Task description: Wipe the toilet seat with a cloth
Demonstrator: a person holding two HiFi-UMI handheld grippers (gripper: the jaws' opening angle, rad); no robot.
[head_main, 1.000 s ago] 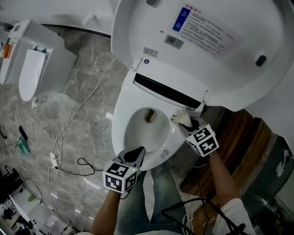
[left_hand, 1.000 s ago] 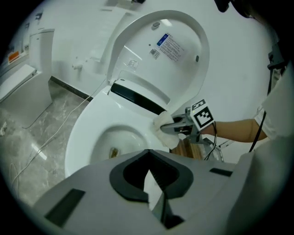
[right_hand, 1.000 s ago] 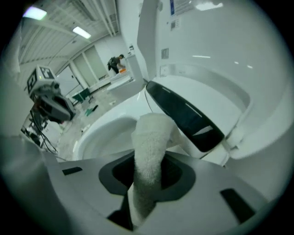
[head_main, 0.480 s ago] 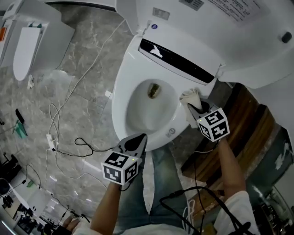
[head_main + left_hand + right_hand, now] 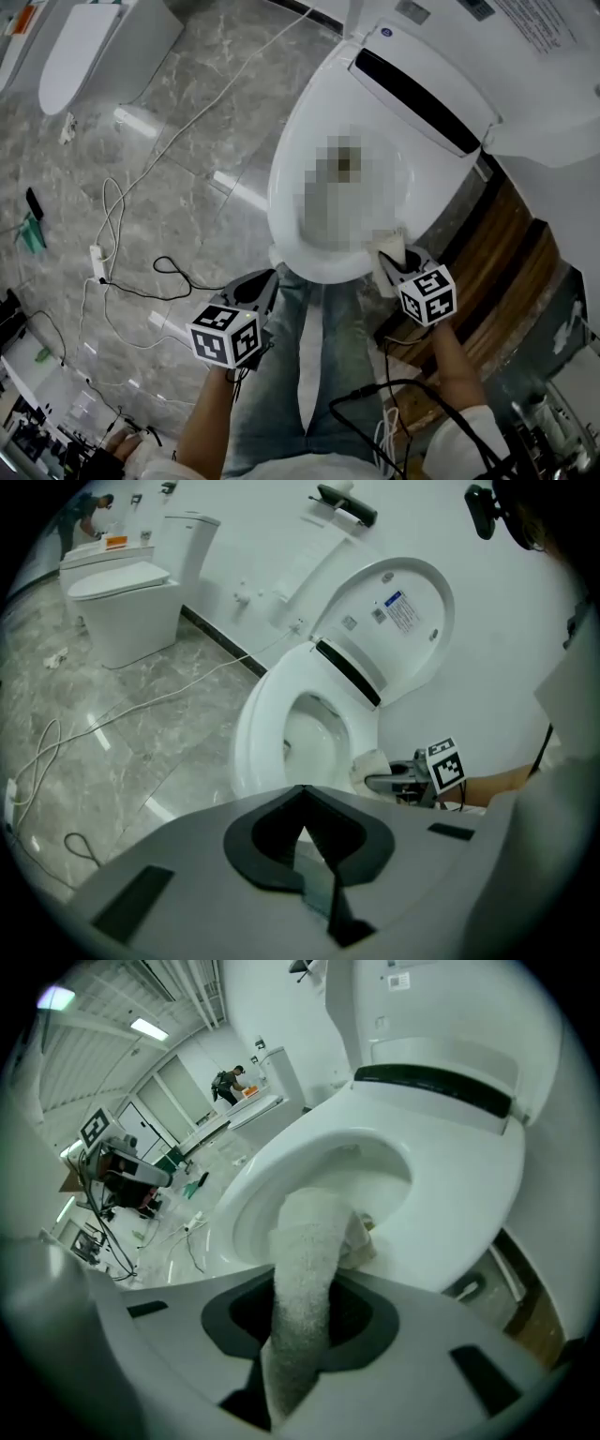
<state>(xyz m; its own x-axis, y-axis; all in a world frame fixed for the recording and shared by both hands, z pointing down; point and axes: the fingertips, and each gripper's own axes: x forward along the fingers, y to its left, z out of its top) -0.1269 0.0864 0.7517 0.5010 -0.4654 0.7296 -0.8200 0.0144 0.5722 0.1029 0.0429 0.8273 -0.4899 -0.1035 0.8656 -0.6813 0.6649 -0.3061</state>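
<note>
Wiping looks under way. Low at the left, the left gripper (image 5: 263, 279) hangs idle just short of the toilet seat (image 5: 427, 183), jaws together on nothing. The seat lies down, lid (image 5: 553, 84) raised. At its near right edge the cloth (image 5: 389, 246), pinched in the right gripper (image 5: 397, 265), seems to touch the rim. Next it likely needs dragging along the seat's front curve.

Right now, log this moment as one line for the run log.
phase: wipe | right gripper: shut on cloth | cloth: on toilet seat, front-right rim | left gripper: shut, empty, off the seat
</note>
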